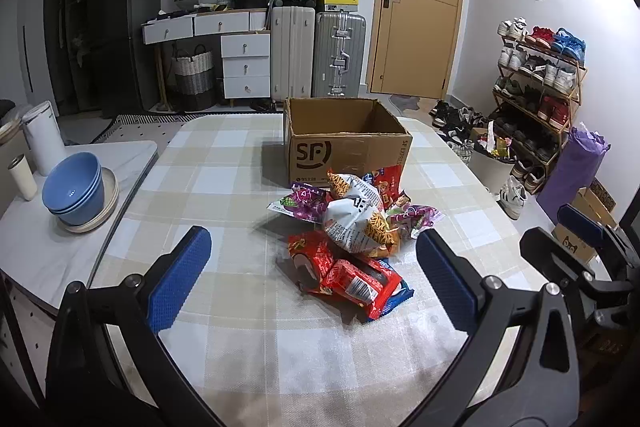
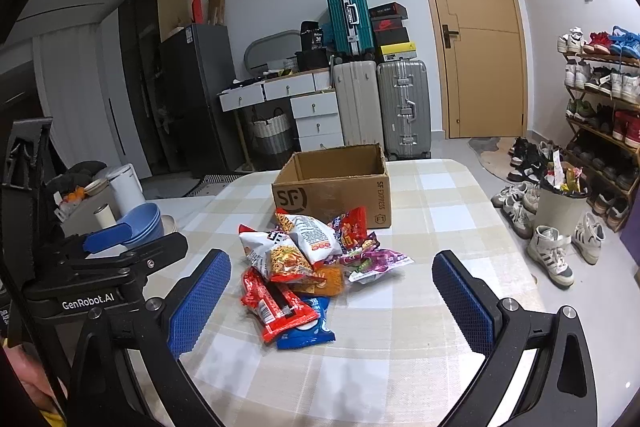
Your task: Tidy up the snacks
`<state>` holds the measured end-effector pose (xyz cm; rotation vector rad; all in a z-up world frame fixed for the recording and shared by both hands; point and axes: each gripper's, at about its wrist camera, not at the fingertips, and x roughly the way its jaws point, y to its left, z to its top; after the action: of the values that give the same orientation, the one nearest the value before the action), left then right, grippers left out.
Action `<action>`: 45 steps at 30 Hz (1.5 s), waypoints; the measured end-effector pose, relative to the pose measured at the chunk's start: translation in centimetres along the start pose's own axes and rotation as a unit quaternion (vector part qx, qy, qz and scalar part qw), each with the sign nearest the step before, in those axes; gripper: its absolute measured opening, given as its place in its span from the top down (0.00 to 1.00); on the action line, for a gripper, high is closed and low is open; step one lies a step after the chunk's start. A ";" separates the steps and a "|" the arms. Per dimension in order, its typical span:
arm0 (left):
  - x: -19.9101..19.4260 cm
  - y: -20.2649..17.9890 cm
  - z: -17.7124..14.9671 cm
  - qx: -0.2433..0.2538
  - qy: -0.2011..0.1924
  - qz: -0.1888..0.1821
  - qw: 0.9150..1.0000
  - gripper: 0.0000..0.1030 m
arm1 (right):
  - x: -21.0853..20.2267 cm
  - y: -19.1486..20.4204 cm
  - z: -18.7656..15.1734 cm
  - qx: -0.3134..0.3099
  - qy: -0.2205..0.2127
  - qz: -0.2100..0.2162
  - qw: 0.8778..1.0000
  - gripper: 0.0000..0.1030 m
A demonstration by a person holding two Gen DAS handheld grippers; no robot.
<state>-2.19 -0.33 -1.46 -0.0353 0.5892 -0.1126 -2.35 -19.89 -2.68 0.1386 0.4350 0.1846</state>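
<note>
1. Snacks (image 1: 344, 239) lie heaped just ahead of the left gripper (image 1: 312, 275), whose jaws are spread wide and hold nothing — ready, I judge, for a first pick. The cardboard box (image 1: 346, 147) stands open beyond the heap.
2. Ahead of the right gripper (image 2: 332, 295), also spread and empty, the same heap sits slightly left — the box (image 2: 332, 195) behind it likely the destination.

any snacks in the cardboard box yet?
No: the cardboard box shows only bare inner walls, and the snack packets all lie piled on the table in front of it.
</note>
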 end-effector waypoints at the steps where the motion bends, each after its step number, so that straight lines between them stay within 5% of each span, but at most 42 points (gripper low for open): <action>1: 0.0 0.0 0.0 0.000 0.000 -0.001 1.000 0.01 | 0.0 0.0 0.0 0.000 0.000 0.001 1.000 0.00; 21: 1.6 1.3 -0.7 -0.017 0.029 0.001 0.999 0.01 | 1.0 -1.1 -0.8 0.023 0.014 0.005 1.000 0.00; 39: 15.0 -0.1 0.5 -0.026 0.121 -0.059 0.991 0.01 | 6.7 -5.3 -3.3 0.066 0.065 0.031 0.995 0.00; 45: 19.7 -0.6 1.0 -0.041 0.148 -0.091 0.984 0.17 | 8.1 -6.4 -3.6 0.079 0.075 0.038 0.993 0.00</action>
<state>14.59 -3.20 -11.45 -0.1552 0.8885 -0.2732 4.25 -24.15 -10.26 0.2986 0.5944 0.2368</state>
